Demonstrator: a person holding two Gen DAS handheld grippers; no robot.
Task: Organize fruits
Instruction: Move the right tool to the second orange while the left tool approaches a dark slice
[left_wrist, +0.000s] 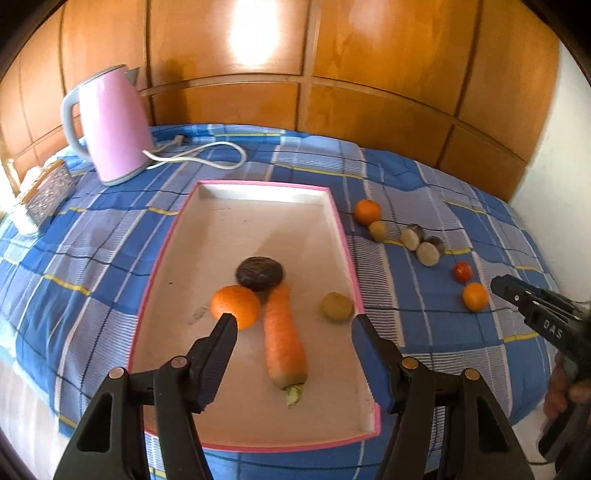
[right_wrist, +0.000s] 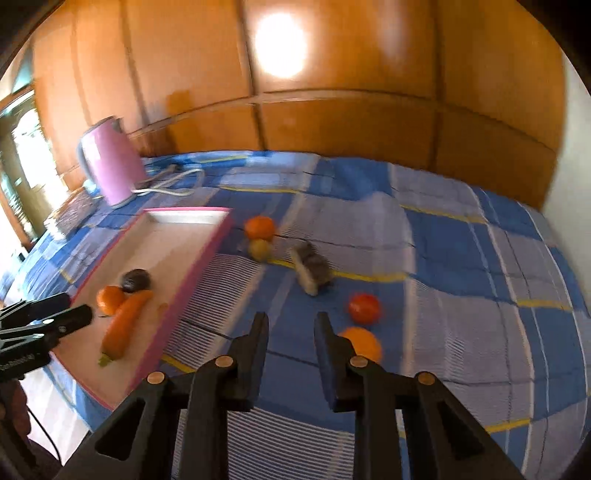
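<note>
A pink-rimmed tray (left_wrist: 343, 236) lies on the blue checked cloth and holds an orange (left_wrist: 236, 304), a dark round fruit (left_wrist: 260, 275), a carrot (left_wrist: 284, 339) and a small yellowish fruit (left_wrist: 337, 306). My left gripper (left_wrist: 293, 319) hangs open over the tray's near end, empty, its left fingertip by the orange. To the right of the tray lie an orange (right_wrist: 260, 227), a yellow-green fruit (right_wrist: 259, 249), two halved pieces (left_wrist: 412, 236), a tomato (right_wrist: 364, 308) and another orange (right_wrist: 364, 343). My right gripper (right_wrist: 291, 317) is shut and empty, just left of that near orange.
A pink kettle (left_wrist: 110, 129) with a white cord (left_wrist: 207, 155) stands behind the tray at the back left. A small patterned box (left_wrist: 48, 192) sits at the far left edge. Wooden panels close off the back. The cloth drops off at the front edge.
</note>
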